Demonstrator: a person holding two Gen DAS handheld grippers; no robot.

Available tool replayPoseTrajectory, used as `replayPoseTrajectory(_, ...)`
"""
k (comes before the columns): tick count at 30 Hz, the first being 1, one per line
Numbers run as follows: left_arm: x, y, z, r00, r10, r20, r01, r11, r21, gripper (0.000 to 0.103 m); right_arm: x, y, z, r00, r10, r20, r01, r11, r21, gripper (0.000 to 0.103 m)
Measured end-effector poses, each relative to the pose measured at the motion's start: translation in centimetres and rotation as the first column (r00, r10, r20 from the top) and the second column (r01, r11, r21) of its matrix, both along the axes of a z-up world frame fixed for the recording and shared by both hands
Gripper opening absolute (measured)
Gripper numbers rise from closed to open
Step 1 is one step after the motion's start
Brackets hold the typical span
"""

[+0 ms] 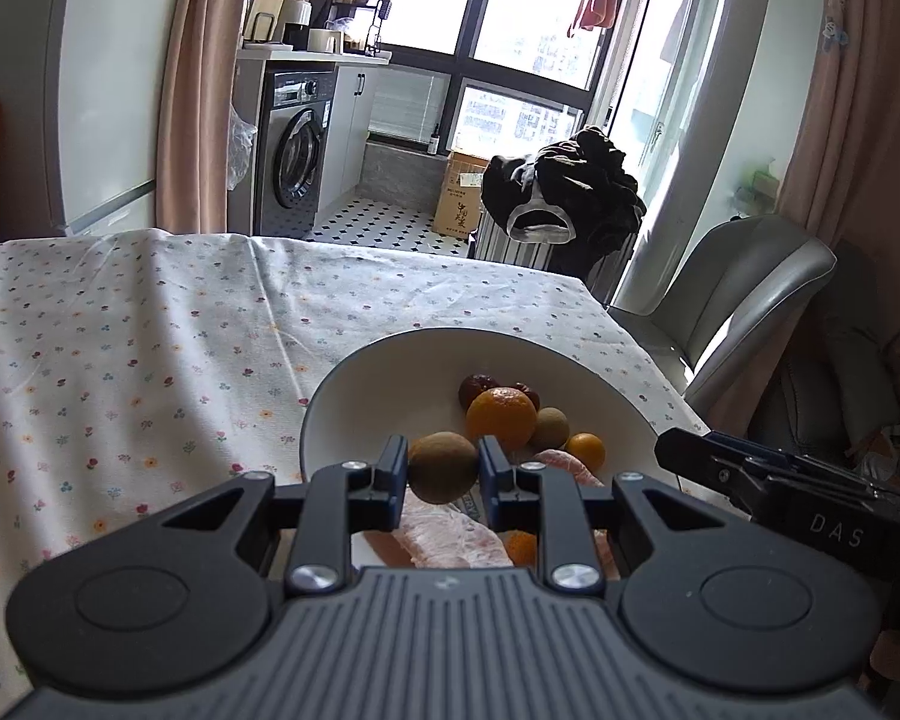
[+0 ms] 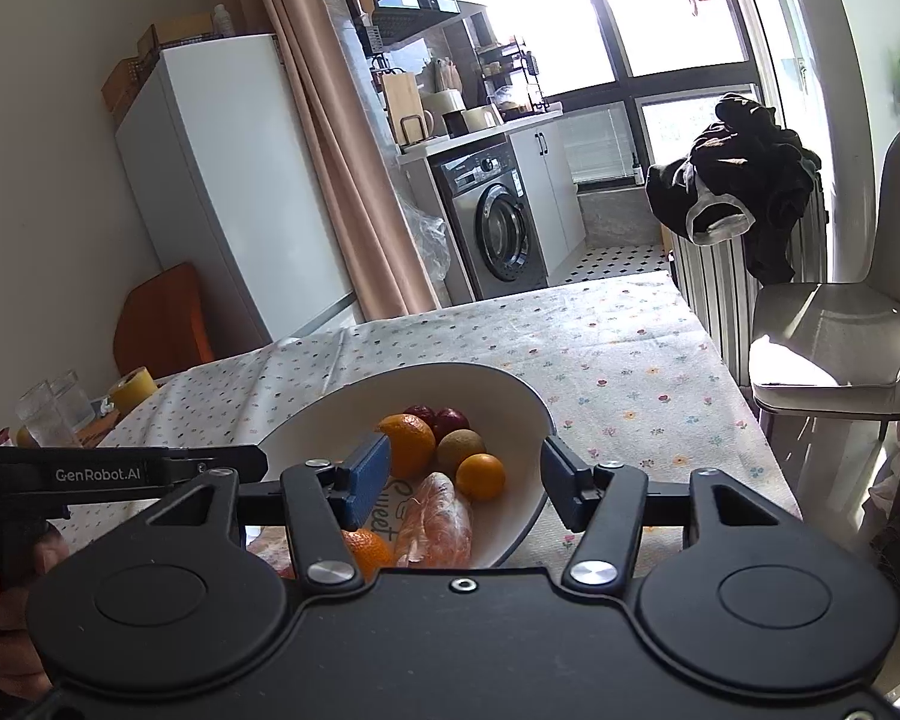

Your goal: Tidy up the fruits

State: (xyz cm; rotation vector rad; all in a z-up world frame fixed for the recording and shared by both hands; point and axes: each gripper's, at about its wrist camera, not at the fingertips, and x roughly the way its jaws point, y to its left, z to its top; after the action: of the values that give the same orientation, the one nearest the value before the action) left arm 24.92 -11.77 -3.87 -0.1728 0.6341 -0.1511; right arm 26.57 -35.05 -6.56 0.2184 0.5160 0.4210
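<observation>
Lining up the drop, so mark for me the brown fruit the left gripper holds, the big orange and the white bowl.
brown fruit (image 1: 443, 467), left wrist view, middle of its skin between the fingers.
big orange (image 1: 501, 418), left wrist view, centre of its peel.
white bowl (image 1: 384, 384), left wrist view, bare inner wall.

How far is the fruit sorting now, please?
Mostly done: the bowl already holds an orange, red fruits and other pieces. In hand: the left tool grips a brown fruit above the bowl. Left: release it. The right tool is open and empty.
</observation>
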Motion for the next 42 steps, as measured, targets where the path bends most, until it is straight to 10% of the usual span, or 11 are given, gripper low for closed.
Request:
replayPoseTrajectory(25,-2.5,1.2,0.7,0.999,0.038,0.009,-0.038,0.999,0.004,0.042,-2.2,2.2,0.6,0.998,0.063,-0.008,-0.064,0.997,-0.039,0.063)
replayPoseTrajectory(42,-5.3,3.7,0.8,0.992,0.125,-0.005,-0.124,0.991,0.05,0.085,-3.0,4.2,1.4,0.995,0.076,-0.066,-0.081,0.993,-0.087,0.08)
